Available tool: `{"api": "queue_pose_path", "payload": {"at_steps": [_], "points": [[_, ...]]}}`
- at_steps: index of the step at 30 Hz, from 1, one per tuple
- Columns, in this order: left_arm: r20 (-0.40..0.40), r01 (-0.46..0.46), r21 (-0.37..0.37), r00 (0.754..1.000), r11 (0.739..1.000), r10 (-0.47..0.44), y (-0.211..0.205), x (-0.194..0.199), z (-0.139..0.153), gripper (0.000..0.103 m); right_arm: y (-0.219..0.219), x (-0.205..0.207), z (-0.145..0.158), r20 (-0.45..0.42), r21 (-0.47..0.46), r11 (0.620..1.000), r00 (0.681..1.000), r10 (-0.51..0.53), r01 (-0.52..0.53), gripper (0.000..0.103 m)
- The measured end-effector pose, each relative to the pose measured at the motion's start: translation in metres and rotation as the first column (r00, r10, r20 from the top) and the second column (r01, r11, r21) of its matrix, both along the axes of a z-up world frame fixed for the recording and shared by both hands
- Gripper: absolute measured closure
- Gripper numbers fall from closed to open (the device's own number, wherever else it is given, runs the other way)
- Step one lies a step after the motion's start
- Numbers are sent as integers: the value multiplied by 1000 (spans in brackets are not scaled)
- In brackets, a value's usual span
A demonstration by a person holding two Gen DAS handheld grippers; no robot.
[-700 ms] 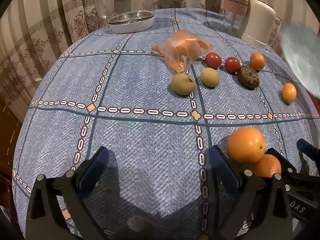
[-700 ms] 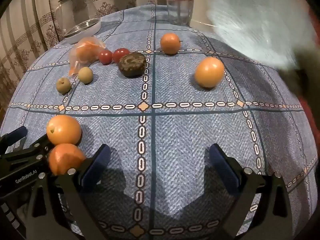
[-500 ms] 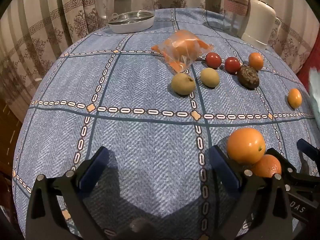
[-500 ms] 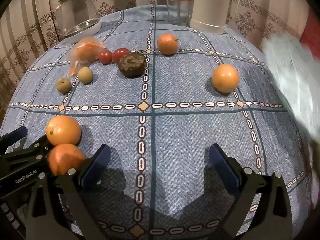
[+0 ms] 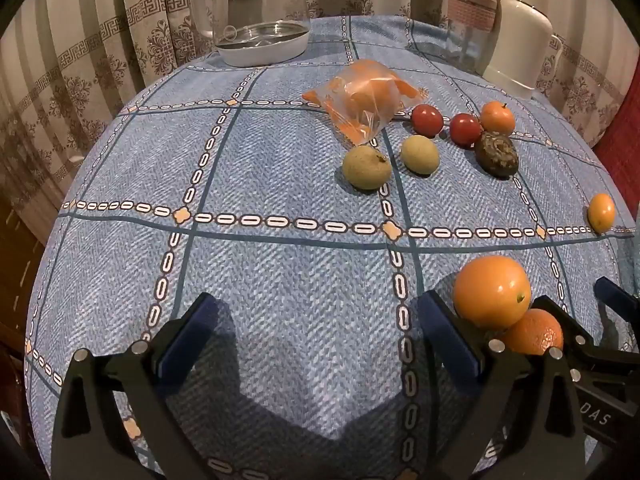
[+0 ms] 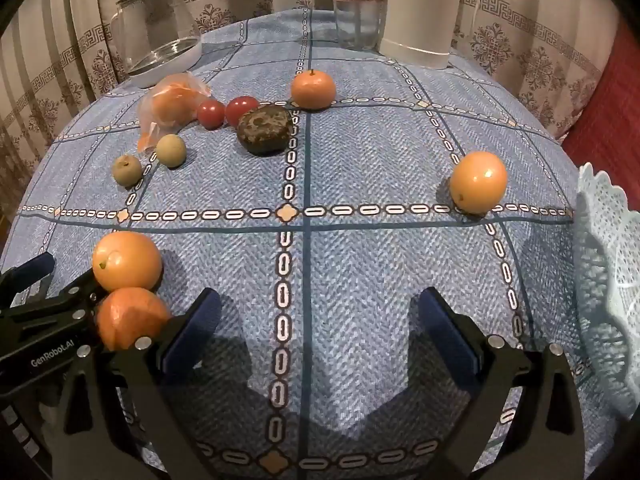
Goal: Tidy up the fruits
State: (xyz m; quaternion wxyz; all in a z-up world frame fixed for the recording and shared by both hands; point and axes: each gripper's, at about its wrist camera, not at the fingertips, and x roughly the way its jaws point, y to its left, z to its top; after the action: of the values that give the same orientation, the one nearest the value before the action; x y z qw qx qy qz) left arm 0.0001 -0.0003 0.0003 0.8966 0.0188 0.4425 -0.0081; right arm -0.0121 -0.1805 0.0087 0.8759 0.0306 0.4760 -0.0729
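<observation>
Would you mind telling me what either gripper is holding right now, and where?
Nothing: the left gripper and right gripper are both open, jaws apart over bare tablecloth.

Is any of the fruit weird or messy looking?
One stands out: the dark, wrinkly lump beside the red tomatoes looks shrivelled and mottled, unlike the smooth oranges. Nothing is spilled; the bagged orange lies sealed on the tablecloth.

Dim warm light, fisheye-bent edges
</observation>
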Motion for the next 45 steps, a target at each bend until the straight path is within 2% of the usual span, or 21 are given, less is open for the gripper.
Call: {"api": "queue_pose_path", "payload": {"at_steps": [38, 45], "points": [[1, 0, 9, 1000, 1000, 0, -1, -2, -2, 5, -2, 0, -1, -14, 2, 1000, 1000, 15, -15, 2], [27, 31, -26, 999, 999, -30, 2, -11, 8, 5, -4, -3, 3, 4, 30, 999, 1000, 25, -26, 2]]}}
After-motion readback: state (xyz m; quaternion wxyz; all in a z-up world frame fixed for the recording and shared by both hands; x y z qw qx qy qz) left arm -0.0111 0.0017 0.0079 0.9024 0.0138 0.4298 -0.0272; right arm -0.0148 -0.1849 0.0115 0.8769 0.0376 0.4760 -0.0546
